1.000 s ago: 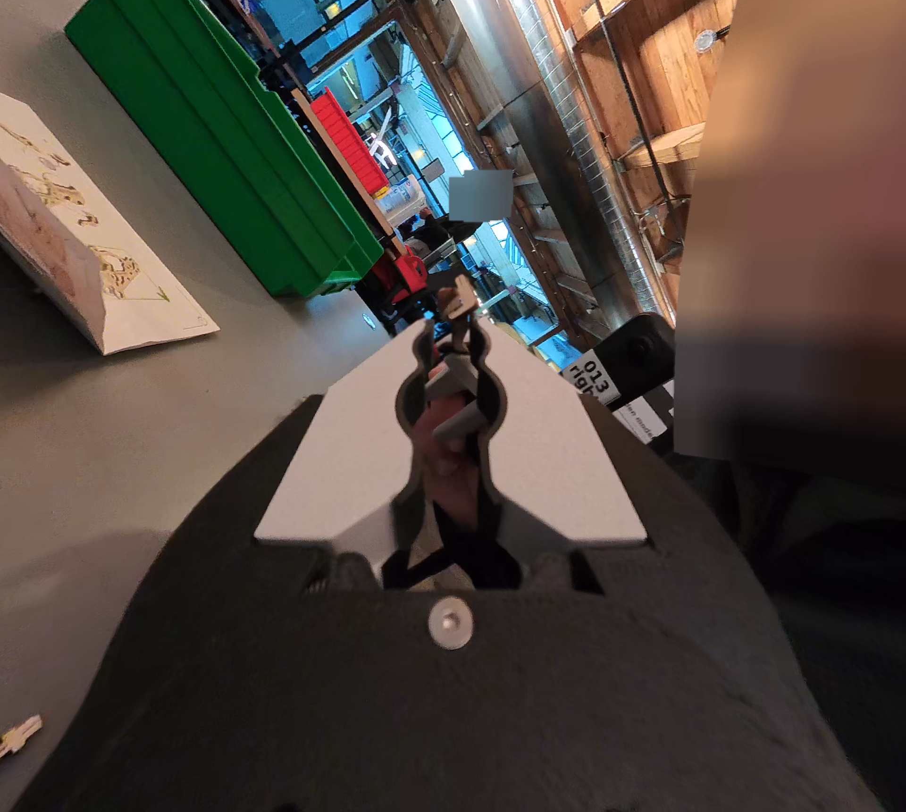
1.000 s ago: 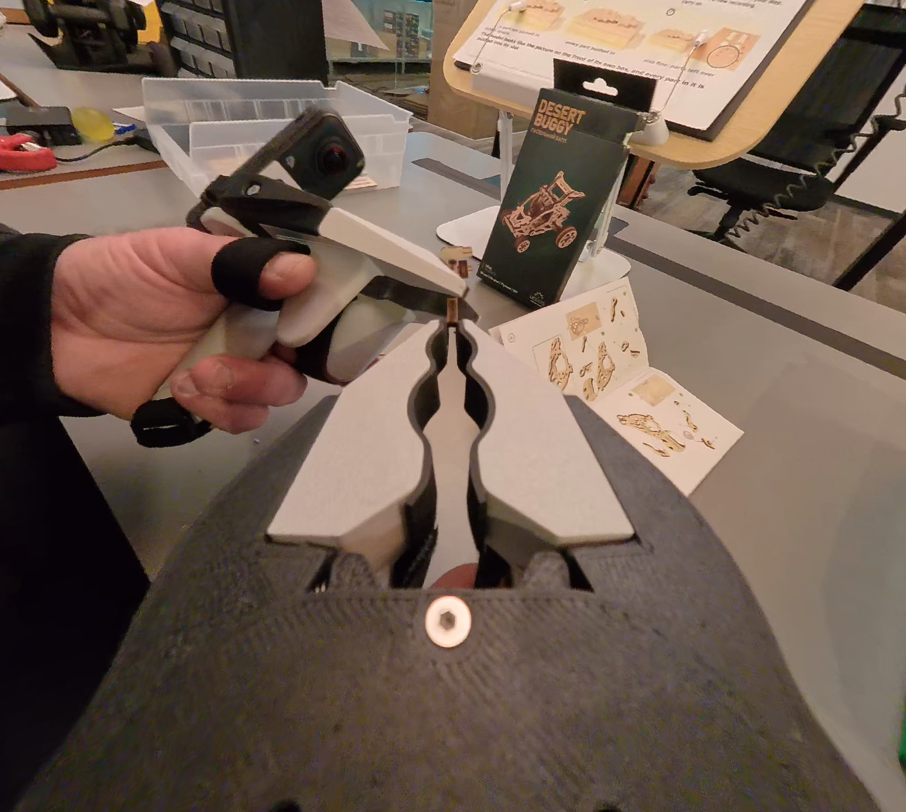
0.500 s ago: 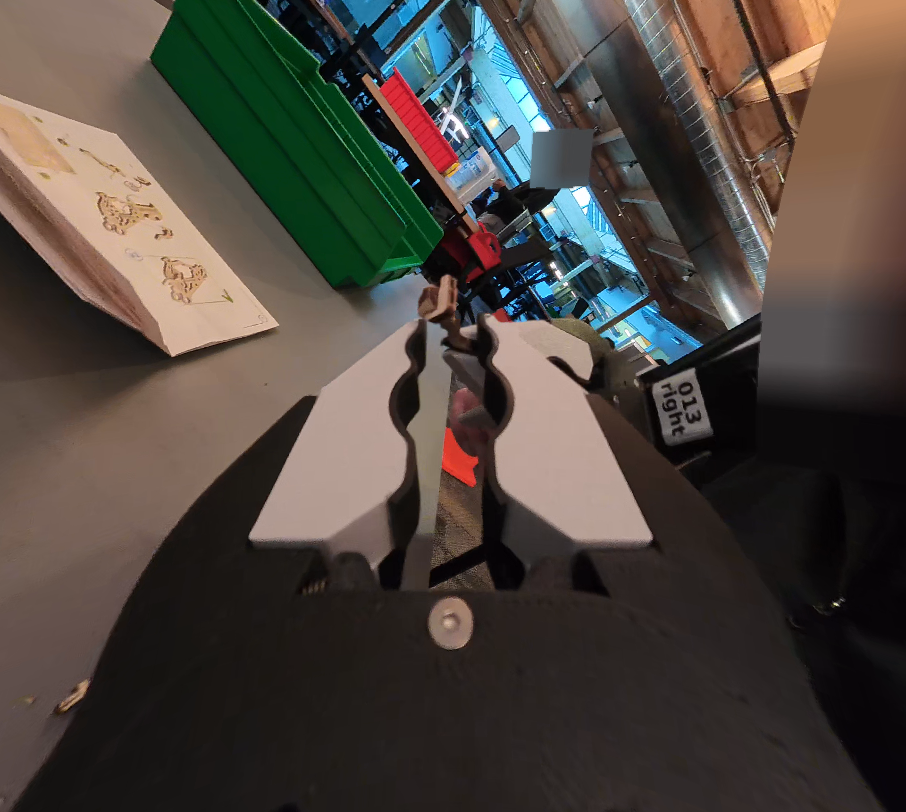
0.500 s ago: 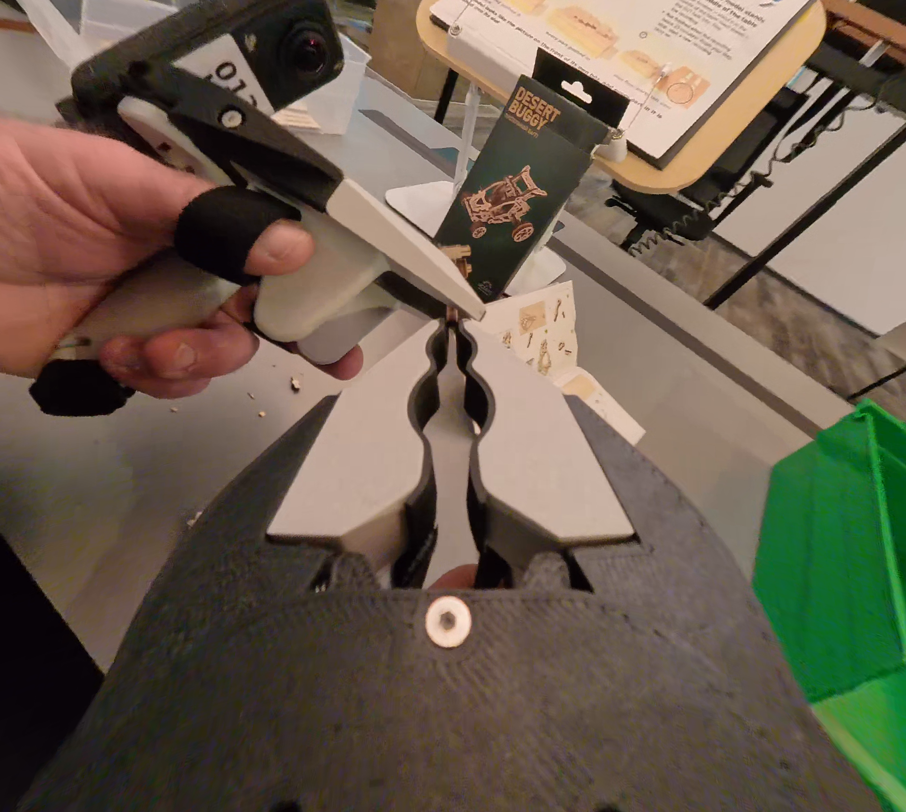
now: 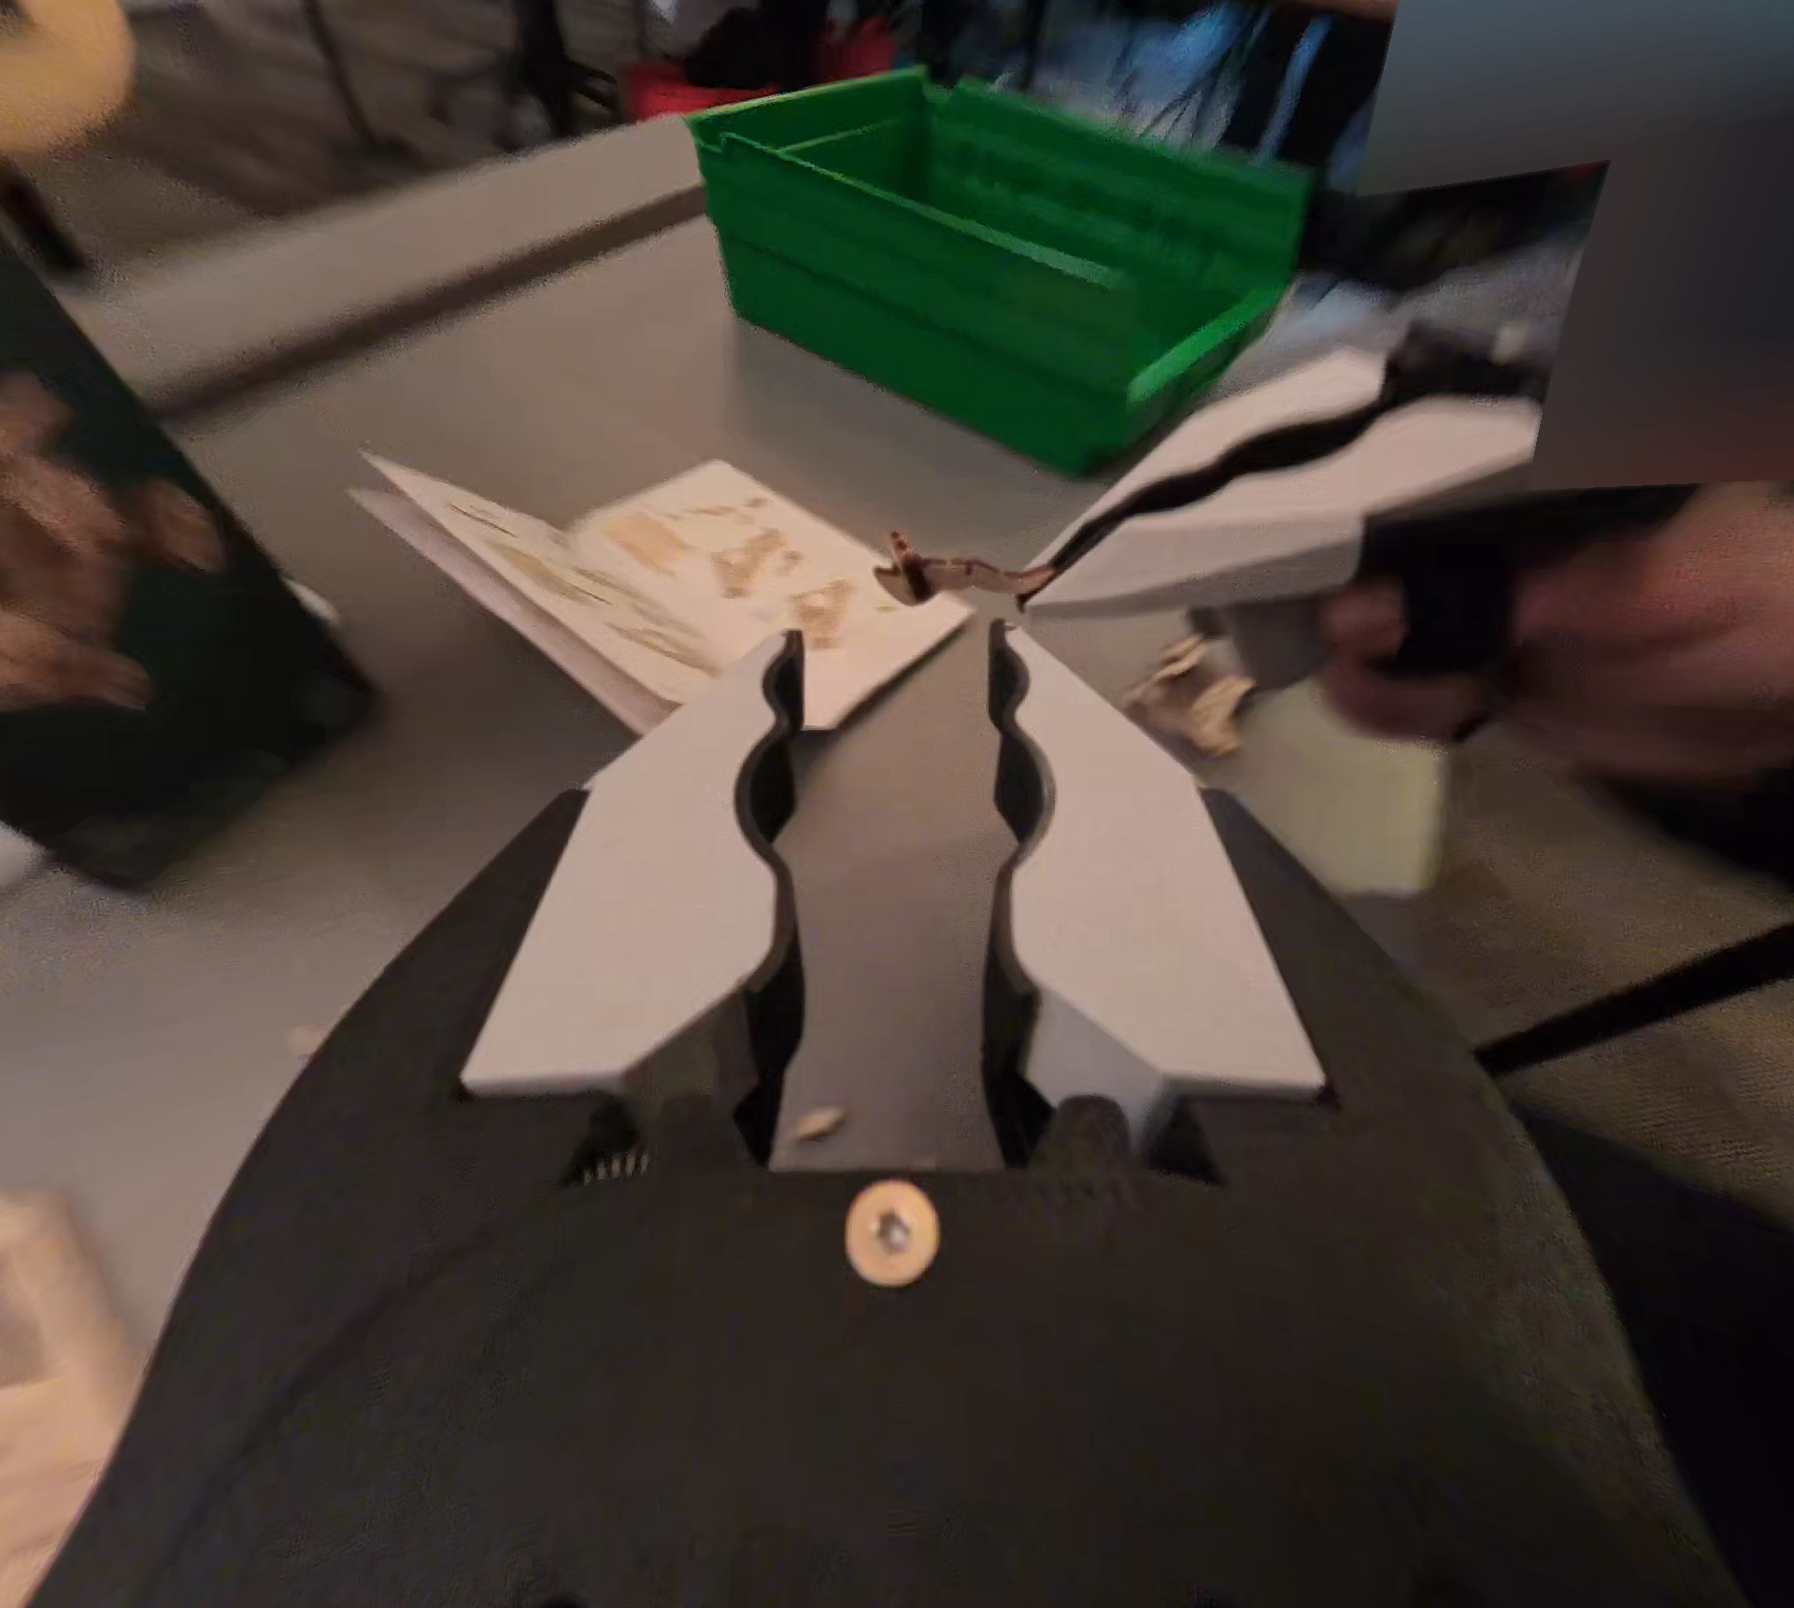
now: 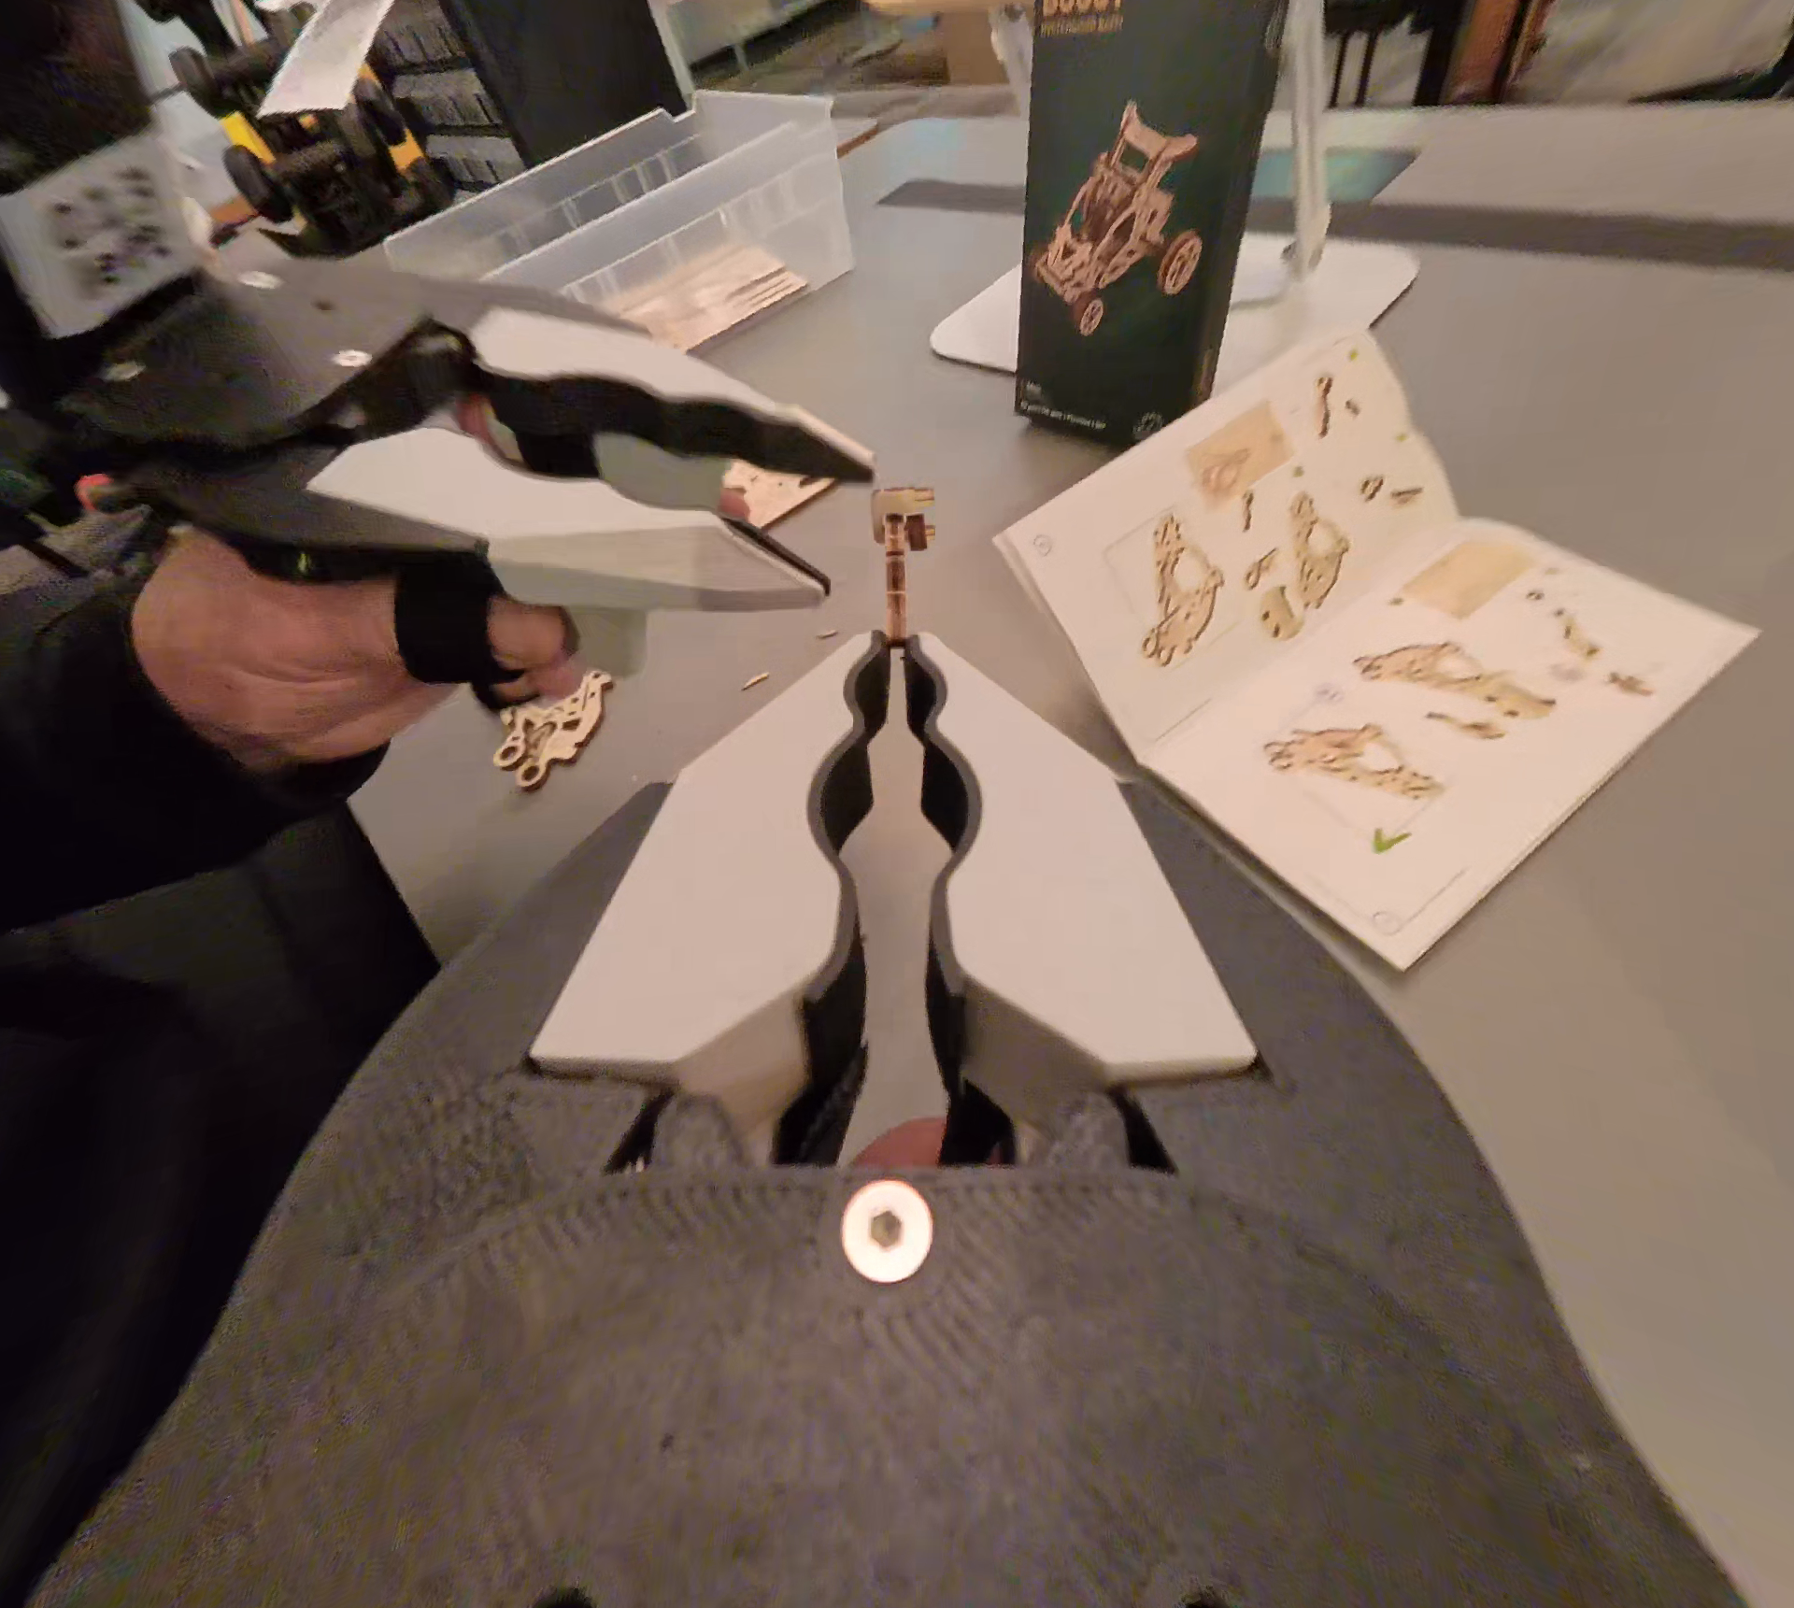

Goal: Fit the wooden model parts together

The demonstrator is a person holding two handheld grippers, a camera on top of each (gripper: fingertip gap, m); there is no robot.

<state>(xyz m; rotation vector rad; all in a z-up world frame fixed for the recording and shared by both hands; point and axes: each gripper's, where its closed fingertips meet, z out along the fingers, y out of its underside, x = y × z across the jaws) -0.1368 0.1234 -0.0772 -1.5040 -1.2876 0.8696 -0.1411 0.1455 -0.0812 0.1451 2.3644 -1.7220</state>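
Note:
My right gripper is shut on a thin wooden model part that stands up from its fingertips, with a small cross piece at its top. The left wrist view shows the same: the right gripper comes in from the right with the wooden part sticking out of its tips. My left gripper is open with nothing between its fingers, just short of that part. It also shows in the right wrist view, jaws apart, left of the part's top. A flat wooden frame piece lies on the grey table.
An open instruction booklet lies right of the part. A dark model box stands behind it by a white stand. A clear tray is at back left. A green bin stands beyond the booklet. Wood chips lie scattered. The grippers are tip to tip, or close to it.
My left gripper was shut at the wooden part's tip; it has opened, let go and drawn back. The right gripper stays shut on the part. Both views have swung down toward the table.

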